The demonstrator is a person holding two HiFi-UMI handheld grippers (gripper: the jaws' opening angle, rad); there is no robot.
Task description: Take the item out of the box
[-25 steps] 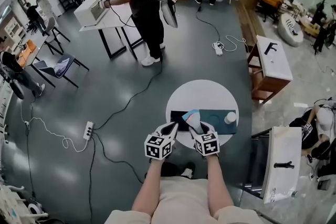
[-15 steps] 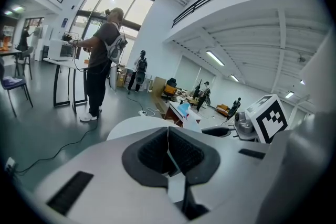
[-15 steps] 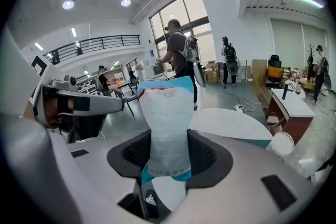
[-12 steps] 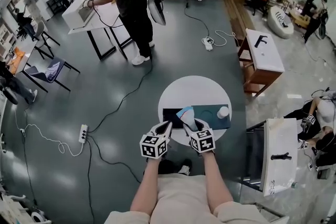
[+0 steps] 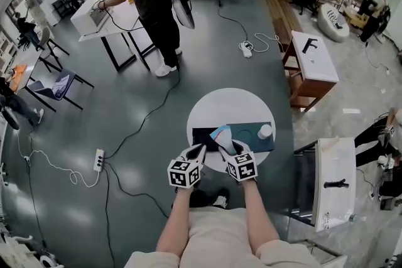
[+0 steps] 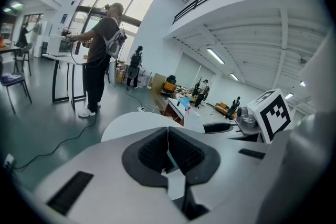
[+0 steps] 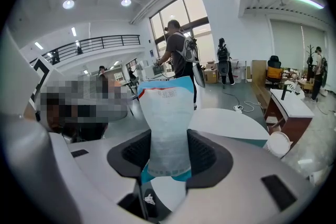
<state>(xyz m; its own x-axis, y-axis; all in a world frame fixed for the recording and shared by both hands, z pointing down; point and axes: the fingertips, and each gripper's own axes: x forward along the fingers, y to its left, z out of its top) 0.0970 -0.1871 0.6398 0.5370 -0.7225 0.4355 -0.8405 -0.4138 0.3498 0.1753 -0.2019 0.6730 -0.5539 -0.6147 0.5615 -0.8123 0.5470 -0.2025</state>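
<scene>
White-and-blue pouch [image 7: 167,123] stands upright, clamped in the right gripper [image 5: 230,147] (angled downward); left gripper [image 5: 201,150], alongside, is pinched closed.

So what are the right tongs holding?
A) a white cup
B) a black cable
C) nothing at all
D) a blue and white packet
D: the right gripper view shows a blue and white packet standing upright, squeezed in the right tongs.

The person is wearing a pale beige short-sleeved top [image 5: 217,241]; the grey left gripper [image 5: 200,150] and right gripper [image 5: 228,149] are carrying black-and-white marker cubes [image 5: 184,174].
</scene>
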